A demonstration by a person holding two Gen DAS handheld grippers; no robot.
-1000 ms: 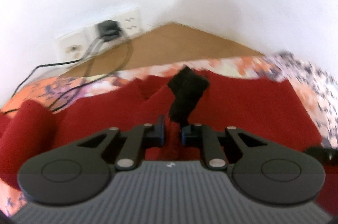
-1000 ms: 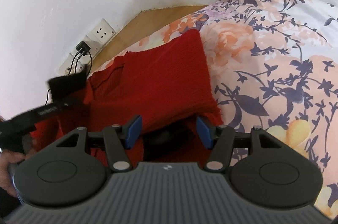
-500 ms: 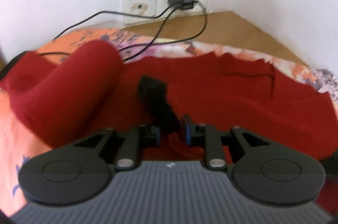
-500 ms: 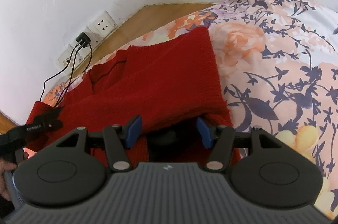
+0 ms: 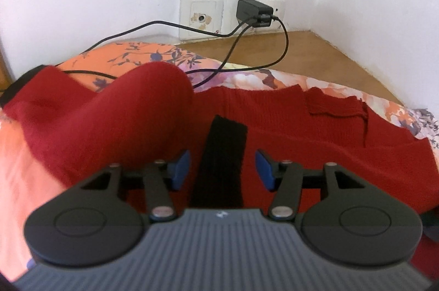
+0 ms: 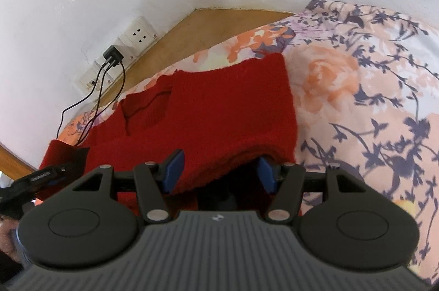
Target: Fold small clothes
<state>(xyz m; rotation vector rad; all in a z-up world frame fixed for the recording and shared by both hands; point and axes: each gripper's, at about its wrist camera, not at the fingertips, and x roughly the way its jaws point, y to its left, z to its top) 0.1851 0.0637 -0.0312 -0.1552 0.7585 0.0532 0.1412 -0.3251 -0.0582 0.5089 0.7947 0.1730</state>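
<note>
Your left gripper point(image 5: 221, 167) just let go of the black cuff point(image 5: 219, 153). The red sweater point(image 6: 219, 120) lies on the bed (sleeve folded in). Your right gripper point(image 6: 218, 173) is wide apart, holding nothing.

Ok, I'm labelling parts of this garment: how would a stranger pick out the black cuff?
Start at the floral bedspread, then the red sweater spread over it. The black cuff lies on the sweater between the open left gripper fingers, the only black knit on red.
</note>
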